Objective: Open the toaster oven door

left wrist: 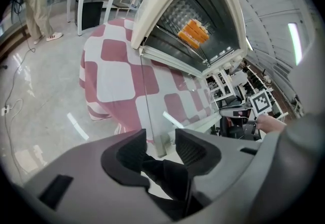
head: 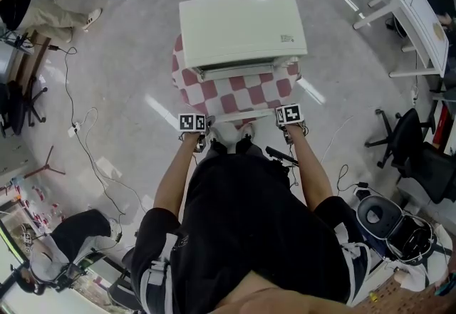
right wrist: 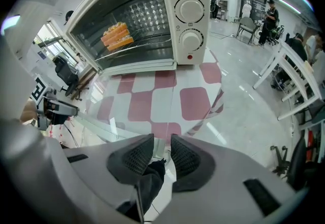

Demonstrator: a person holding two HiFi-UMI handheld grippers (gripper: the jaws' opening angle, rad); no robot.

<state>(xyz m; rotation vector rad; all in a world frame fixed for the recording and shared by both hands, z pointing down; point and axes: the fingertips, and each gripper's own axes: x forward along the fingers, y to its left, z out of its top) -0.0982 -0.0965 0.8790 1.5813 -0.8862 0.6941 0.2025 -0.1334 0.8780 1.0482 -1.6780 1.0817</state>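
A white toaster oven [head: 242, 28] stands on a small table with a red-and-white checkered cloth [head: 184, 77]. Its glass door [left wrist: 147, 98] lies swung down flat toward me, and orange food [right wrist: 118, 36] sits on the rack inside. My left gripper [head: 197, 134] is at the left end of the door's front edge, my right gripper [head: 289, 129] at the right end. In the left gripper view the jaws [left wrist: 160, 149] stand apart around the end of the door's white handle [left wrist: 172, 119] without pressing it. The right gripper [right wrist: 161, 154] is also open at the glass edge [right wrist: 134, 116].
Three knobs [right wrist: 189, 9] line the oven's right panel. White tables [head: 413, 17] and office chairs [head: 410, 145] stand around, and cables [head: 85, 142] trail on the floor at left. A round appliance [head: 381, 216] sits at lower right. A person [head: 43, 17] is at upper left.
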